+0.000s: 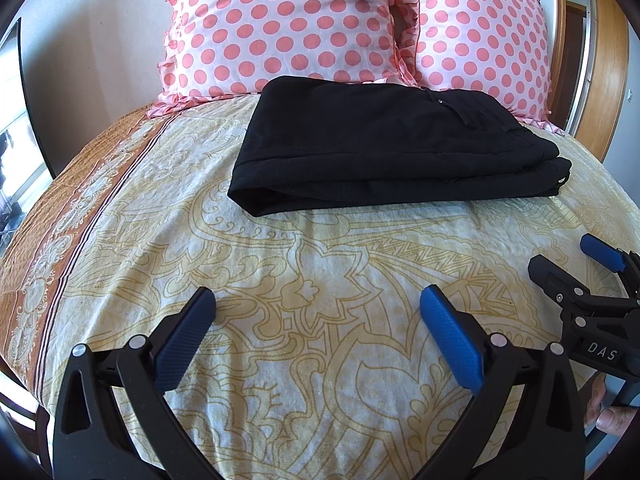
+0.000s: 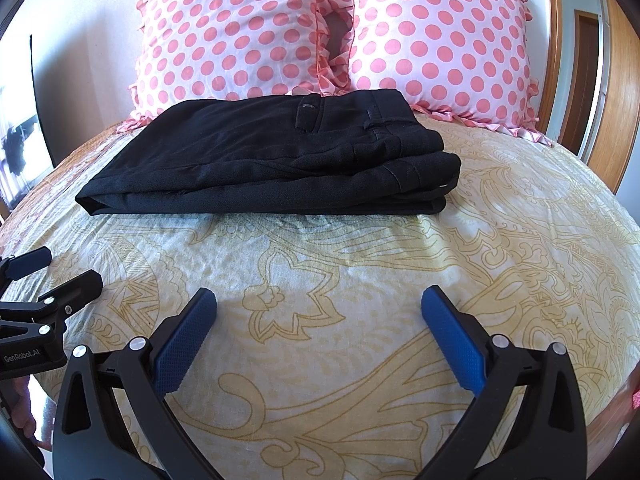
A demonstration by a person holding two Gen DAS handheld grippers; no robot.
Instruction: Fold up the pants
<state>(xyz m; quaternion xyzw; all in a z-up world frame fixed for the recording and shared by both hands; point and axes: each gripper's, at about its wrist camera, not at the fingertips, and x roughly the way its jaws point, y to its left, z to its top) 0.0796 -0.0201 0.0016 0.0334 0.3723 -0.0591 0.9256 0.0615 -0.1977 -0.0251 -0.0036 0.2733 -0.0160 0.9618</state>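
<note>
Black pants (image 2: pixel 264 156) folded | patterned bedsheet (image 2: pixel 340 300) | polka-dot pillows (image 2: pixel 236 36)

Ahead of the spread blue-padded black fingers (image 2: pixel 184 344), the pants (image 2: pixel 272 160) are plain black. The bedsheet (image 2: pixel 360 280) beneath is cream with yellow floral outlines and an orange-brown border (image 1: pixel 60 208) on the left. Beyond the pants, the pillows (image 2: pixel 240 40) are white with pink dots and pink frills.
</note>
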